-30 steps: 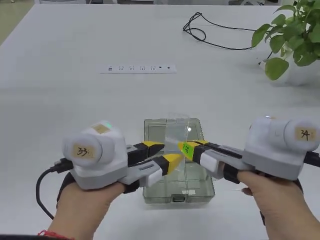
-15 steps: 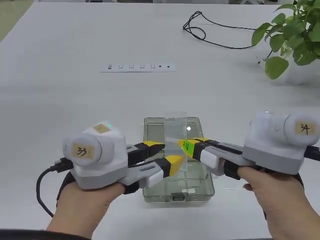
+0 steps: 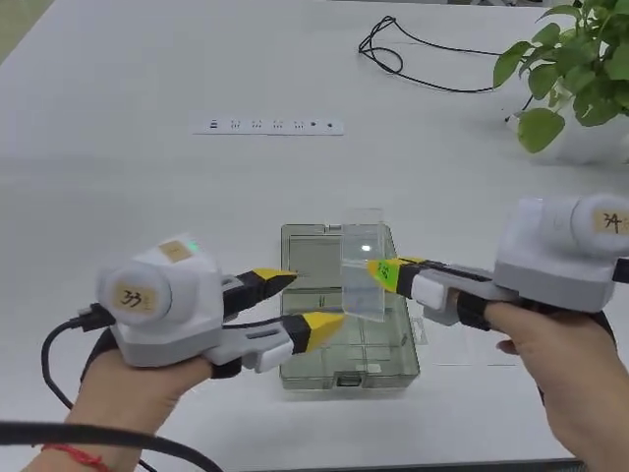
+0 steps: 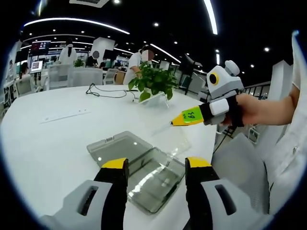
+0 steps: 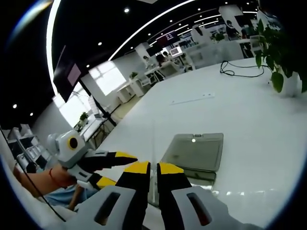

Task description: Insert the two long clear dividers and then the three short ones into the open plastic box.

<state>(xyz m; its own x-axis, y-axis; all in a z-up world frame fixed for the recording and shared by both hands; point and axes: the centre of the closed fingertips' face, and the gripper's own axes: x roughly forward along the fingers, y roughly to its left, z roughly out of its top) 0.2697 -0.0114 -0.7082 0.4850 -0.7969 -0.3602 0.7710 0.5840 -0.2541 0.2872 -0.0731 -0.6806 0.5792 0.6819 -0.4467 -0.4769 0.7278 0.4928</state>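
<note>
Work above the box (image 3: 305,241)

White table (image 3: 147,197) carries the box at its 6 o'clock. My left claw (image 3: 316,296) hangs spread at the box's 9 o'clock; my right claw (image 3: 378,275), from 3 o'clock, pinches the clear divider (image 3: 361,258) upright above it.

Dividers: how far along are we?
Done: box lies open; seated dividers inside can't be confirmed. In hand: right tool is shut on a clear divider above the box; left tool is open, empty. Left: seating this one and the others.
</note>
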